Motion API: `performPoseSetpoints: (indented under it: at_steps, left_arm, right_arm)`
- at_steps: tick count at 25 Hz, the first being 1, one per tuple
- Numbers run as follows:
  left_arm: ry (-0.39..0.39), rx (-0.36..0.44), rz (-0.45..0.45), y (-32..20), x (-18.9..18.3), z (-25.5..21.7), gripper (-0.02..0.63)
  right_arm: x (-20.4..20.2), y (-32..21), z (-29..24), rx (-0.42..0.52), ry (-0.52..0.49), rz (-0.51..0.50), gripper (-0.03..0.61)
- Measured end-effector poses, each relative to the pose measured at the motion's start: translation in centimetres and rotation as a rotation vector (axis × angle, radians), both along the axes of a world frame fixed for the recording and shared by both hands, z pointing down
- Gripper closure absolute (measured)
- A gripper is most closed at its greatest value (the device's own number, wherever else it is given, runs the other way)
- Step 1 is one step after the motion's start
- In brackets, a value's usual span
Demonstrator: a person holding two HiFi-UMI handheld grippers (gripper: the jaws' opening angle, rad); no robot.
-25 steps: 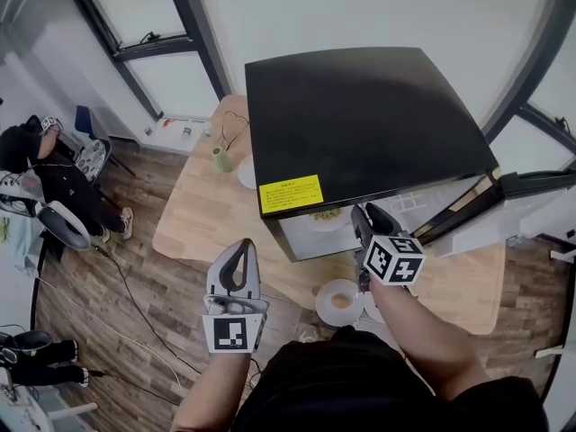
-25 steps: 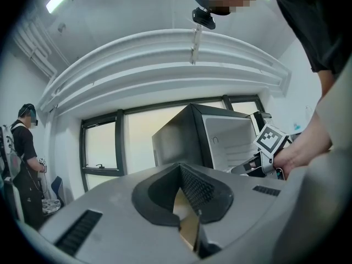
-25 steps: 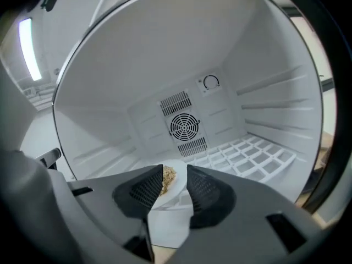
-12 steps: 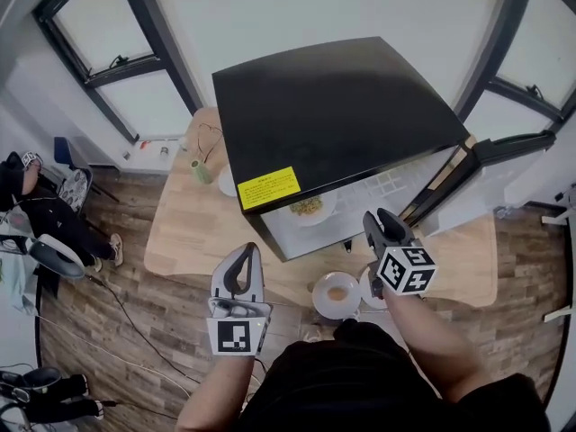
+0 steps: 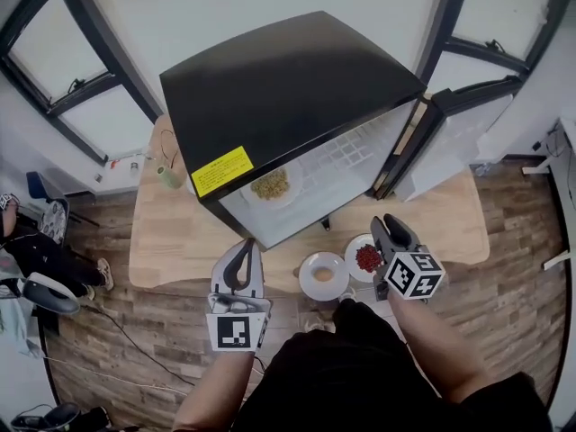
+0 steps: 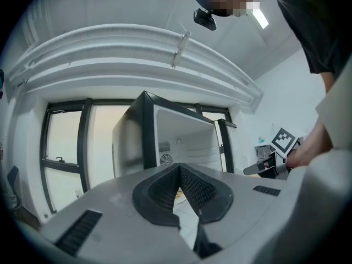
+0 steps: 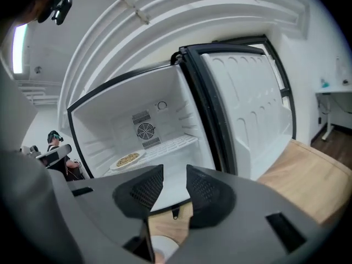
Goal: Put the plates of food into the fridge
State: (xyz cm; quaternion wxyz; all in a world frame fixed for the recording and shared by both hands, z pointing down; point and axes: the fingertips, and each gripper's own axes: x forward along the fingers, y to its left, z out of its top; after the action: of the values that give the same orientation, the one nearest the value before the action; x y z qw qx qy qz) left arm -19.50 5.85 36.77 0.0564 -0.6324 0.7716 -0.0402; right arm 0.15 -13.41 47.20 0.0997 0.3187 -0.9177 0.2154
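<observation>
1. Since the earlier frame, the right gripper [image 5: 387, 224] has withdrawn from the mouth of the fridge [image 5: 288, 88] to the near edge of the tabletop [image 5: 171, 241].
2. Right gripper pose: the bare forearm reaches up from the body, with the jaws pointing at the open fridge. The jaws stand apart, released, with nothing between them.
3. Left gripper [image 5: 241, 250] pose: the forearm is raised at the near edge of the tabletop, left of the fridge opening, with the jaws pointing forward. The jaws are clenched tip to tip and grasp nothing.
4. One plate of yellowish food [image 5: 270, 184] lies on the white shelf inside the fridge, toward its left side.
5. A plate of red food [image 5: 366, 257] lies on the tabletop at the near edge, just beside the right gripper.
6. A plate of brown food [image 5: 323, 275] lies beside it, to its left, at the same edge.
7. The fridge door [image 5: 450, 142] stands open to the right.
</observation>
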Motion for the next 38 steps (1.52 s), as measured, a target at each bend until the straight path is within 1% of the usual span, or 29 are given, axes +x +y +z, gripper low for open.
performPoseSetpoints:
  at_steps: [3, 7, 10, 13, 17, 20, 24, 26, 28, 32, 34, 38]
  left_arm:
    - [0.008, -0.006, 0.062, -1.5, 1.8, 0.6, 0.611]
    - [0.065, -0.031, 0.12, -3.5, 4.2, 1.7, 0.611]
    - [0.065, -0.036, 0.153, -4.5, 5.6, 2.1, 0.611]
    - [0.052, -0.042, 0.185, -5.3, 6.6, 2.6, 0.611]
    - [0.04, -0.065, 0.218, -6.4, 7.7, 3.6, 0.611]
    - [0.031, -0.086, 0.232, -7.1, 8.7, 4.2, 0.61]
    - [-0.016, -0.12, 0.253, -7.7, 9.5, 5.3, 0.61]
    - [-0.032, -0.123, 0.26, -7.8, 9.9, 5.6, 0.61]
    - [-0.025, -0.129, 0.262, -7.8, 10.3, 5.8, 0.61]
    - [-0.039, -0.141, 0.264, -7.5, 10.7, 6.4, 0.61]
    - [-0.057, -0.15, 0.267, -7.2, 10.6, 6.7, 0.611]
    - [-0.087, -0.159, 0.275, -6.8, 10.4, 7.0, 0.609]
  right_arm:
    - [3.2, 0.3, 1.3, -0.022, 0.0, 0.058, 0.431]
    - [6.7, 1.0, 3.5, -0.065, -0.014, 0.116, 0.431]
    - [9.1, 1.8, 5.7, -0.112, -0.027, 0.16, 0.431]
    - [11.1, 2.6, 8.4, -0.177, -0.055, 0.211, 0.43]
    - [13.4, 3.7, 12.6, -0.303, -0.095, 0.302, 0.43]
    - [14.1, 4.3, 15.3, -0.379, -0.135, 0.335, 0.43]
    - [15.0, 4.3, 18.0, -0.483, -0.246, 0.427, 0.415]
    - [15.3, 4.4, 19.5, -0.517, -0.257, 0.459, 0.411]
    - [15.0, 4.5, 20.7, -0.54, -0.262, 0.458, 0.411]
    - [13.7, 4.8, 22.6, -0.607, -0.295, 0.438, 0.411]
    - [13.2, 5.0, 23.2, -0.635, -0.317, 0.451, 0.411]
    - [12.8, 5.1, 24.8, -0.675, -0.319, 0.485, 0.411]
